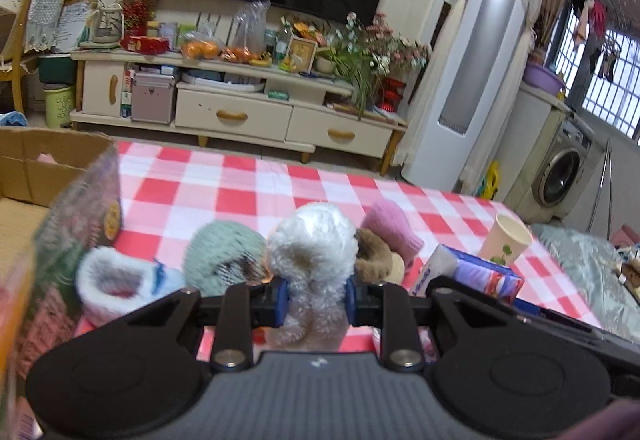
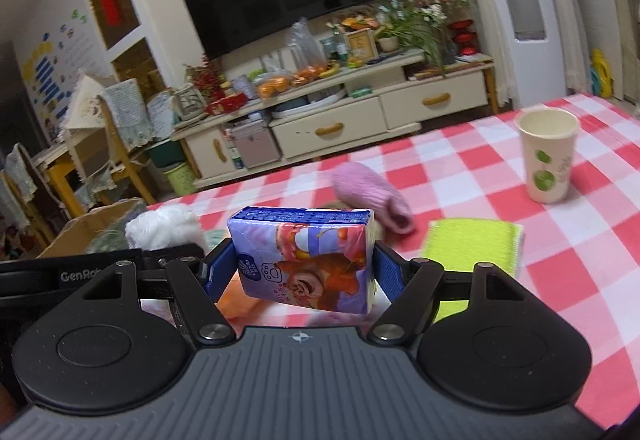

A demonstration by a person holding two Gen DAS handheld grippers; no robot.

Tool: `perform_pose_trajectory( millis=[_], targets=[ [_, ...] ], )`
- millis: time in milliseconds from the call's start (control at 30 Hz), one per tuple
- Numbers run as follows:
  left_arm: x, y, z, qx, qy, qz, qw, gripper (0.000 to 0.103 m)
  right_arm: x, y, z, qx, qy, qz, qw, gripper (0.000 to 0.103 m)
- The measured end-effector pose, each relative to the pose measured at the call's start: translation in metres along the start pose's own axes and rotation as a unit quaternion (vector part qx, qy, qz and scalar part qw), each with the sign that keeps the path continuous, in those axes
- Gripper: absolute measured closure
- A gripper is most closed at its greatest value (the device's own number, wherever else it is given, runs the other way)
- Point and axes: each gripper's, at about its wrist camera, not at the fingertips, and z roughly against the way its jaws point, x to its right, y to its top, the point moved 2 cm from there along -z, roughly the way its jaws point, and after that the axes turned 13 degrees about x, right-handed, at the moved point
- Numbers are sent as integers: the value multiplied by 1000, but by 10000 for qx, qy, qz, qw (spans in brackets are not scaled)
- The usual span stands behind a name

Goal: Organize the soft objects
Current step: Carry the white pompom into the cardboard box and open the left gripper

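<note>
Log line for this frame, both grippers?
left gripper: shut on white plush toy | right gripper: shut on tissue pack | cardboard box: left

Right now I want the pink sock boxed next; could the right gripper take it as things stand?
Probably not yet: the right gripper is shut on a tissue pack, so its jaws are full. The pink sock lies unobstructed just beyond on the checked tablecloth.

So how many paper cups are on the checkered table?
1. The paper cup stands upright on the checkered table, toward its far right side. Others may be hidden outside the views.
</note>
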Motion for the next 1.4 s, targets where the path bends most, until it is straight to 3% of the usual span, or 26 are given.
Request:
perform_pose_trajectory(
  millis=[433, 633, 900, 1067, 1267, 1333, 1400],
  targets=[
    [-63, 44, 48, 634, 438, 374, 9963, 78, -90, 19, -11, 63, 693, 339, 9970, 13],
    [-104, 58, 66, 858, 965, 600, 9898, 78, -140, 20, -25, -12, 1117, 528, 9923, 13],
    [-156, 70, 82, 1071, 1783, 843, 9745, 78, -206, 11, -57, -170, 1571, 906, 9833, 12],
    [-183, 74, 84, 1046, 2040, 1004, 9682, 78, -235, -2, -76, -314, 1799, 1111, 9769, 12],
    [-201, 70, 81, 856, 2151, 1038, 9673, 77, -258, -24, -83, -582, 2046, 1372, 9674, 12],
    [-204, 68, 79, 762, 2203, 1028, 9670, 74, -263, -30, -85, -714, 2139, 1414, 9639, 9],
    [-206, 66, 77, 674, 2261, 1050, 9661, 68, -269, -35, -85, -768, 2112, 1499, 9628, 0]
  ],
)
